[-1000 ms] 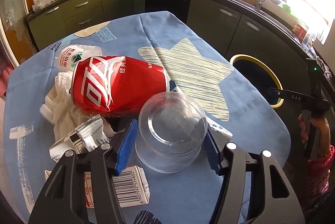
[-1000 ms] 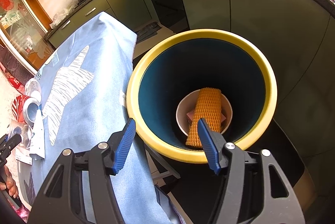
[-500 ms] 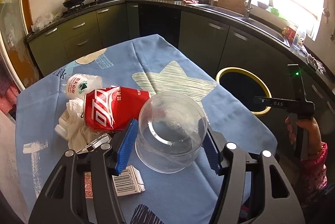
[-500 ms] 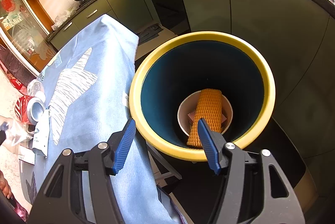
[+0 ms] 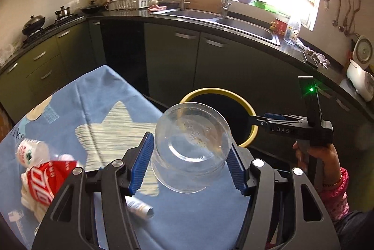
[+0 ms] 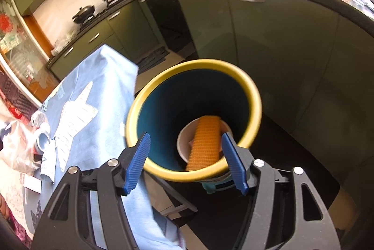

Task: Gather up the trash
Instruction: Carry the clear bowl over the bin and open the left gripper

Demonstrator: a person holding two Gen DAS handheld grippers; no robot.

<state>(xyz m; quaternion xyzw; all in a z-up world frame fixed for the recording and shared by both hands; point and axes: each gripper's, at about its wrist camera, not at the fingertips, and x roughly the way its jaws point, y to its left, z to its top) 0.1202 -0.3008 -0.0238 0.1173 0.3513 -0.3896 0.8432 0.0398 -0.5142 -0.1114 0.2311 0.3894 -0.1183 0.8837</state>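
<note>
My left gripper [image 5: 190,161] is shut on a clear plastic bowl [image 5: 191,147] and holds it in the air over the table's right edge, in front of the yellow-rimmed bin [image 5: 250,130]. A red can [image 5: 46,180], a small plastic bottle [image 5: 30,151] and white tissue [image 5: 25,194] lie on the blue tablecloth [image 5: 93,109] at the left. My right gripper [image 6: 185,158] is open and empty above the bin [image 6: 194,119]. Inside the bin lie a white bowl [image 6: 184,142] and an orange waffle-textured piece [image 6: 205,140]. The right gripper also shows in the left wrist view [image 5: 275,120].
Dark green cabinets [image 5: 210,63] and a countertop with a sink [image 5: 233,23] curve around behind the bin. A small tube [image 5: 138,205] lies on the cloth near the left gripper. The can [image 6: 43,140] and loose wrappers [image 6: 46,163] show at the left of the right wrist view.
My left gripper has lifted the clear bowl off the table and carried it right toward the bin. My right gripper has tilted up and drawn back a little above the bin.
</note>
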